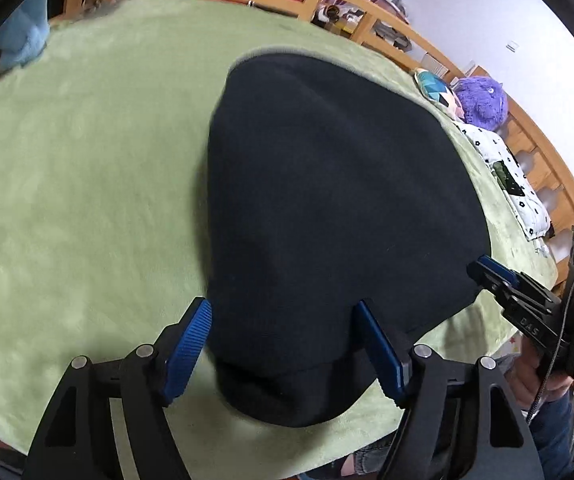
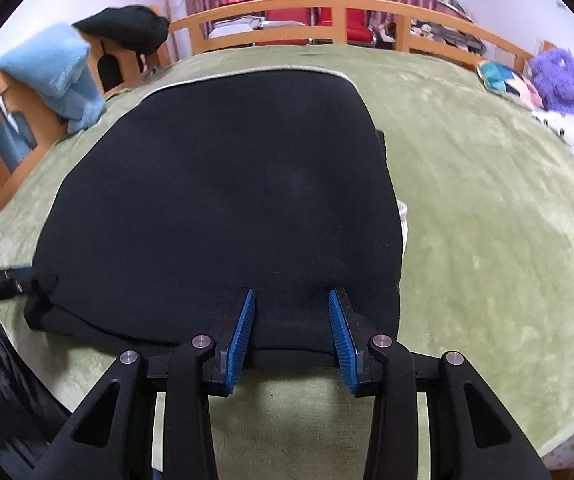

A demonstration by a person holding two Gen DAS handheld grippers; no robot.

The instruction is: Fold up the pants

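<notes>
The black pants point(image 1: 327, 208) lie folded in a flat stack on the green blanket point(image 1: 87, 184). They also show in the right wrist view point(image 2: 223, 200). My left gripper point(image 1: 283, 312) is open, its blue pads either side of the stack's near left corner. My right gripper point(image 2: 291, 300) is open over the stack's near right edge, with the cloth between its jaws. The right gripper also shows in the left wrist view point(image 1: 491, 268) at the stack's right corner. The left gripper's tip shows in the right wrist view point(image 2: 19, 280) at the stack's left corner.
A wooden bed rail point(image 2: 327, 4) runs round the far side. A blue towel point(image 2: 55, 72) hangs at the left, with a dark garment point(image 2: 127, 28) behind it. A purple plush point(image 2: 559, 80), a patterned cushion point(image 2: 503, 80) and a dotted cloth point(image 1: 507, 176) lie at the right.
</notes>
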